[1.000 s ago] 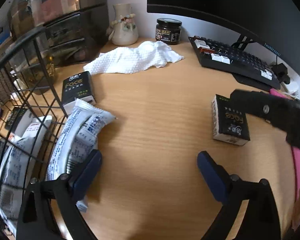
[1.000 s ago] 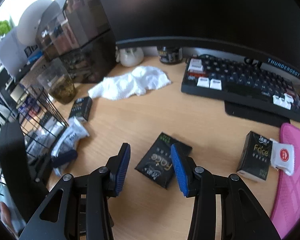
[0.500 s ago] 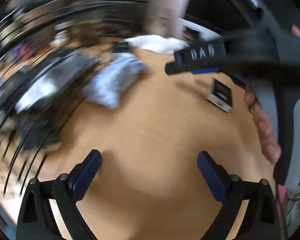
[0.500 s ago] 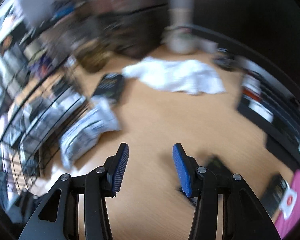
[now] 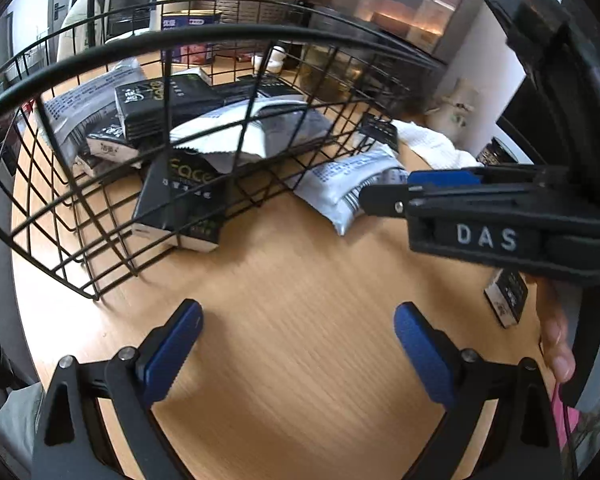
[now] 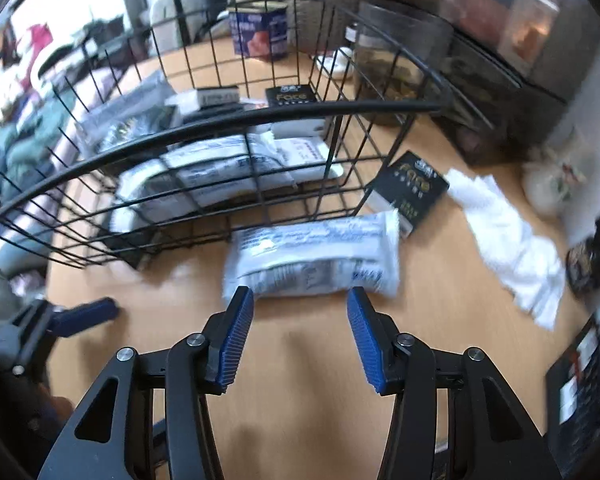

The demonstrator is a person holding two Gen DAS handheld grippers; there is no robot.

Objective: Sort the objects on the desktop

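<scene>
- While both grippers tilt down over the desk (image 5: 300, 280), the right gripper (image 6: 298, 332) hangs empty, jaws apart, near a white packet (image 6: 312, 256) beside the wire basket (image 6: 260, 116).
- Left gripper (image 5: 298, 352) gapes wide, empty.

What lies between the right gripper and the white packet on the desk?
Only bare desk lies between the right gripper and the white packet, seen in the right wrist view.

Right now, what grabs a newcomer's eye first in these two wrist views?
The black wire basket dominates the upper left of both views, already piled with white plastic pouches and black "Face" tissue packs. Just outside it on the pale wooden desk lies another white printed pouch, right ahead of the open blue-padded right gripper. A crumpled white cloth trails off to the right.
</scene>
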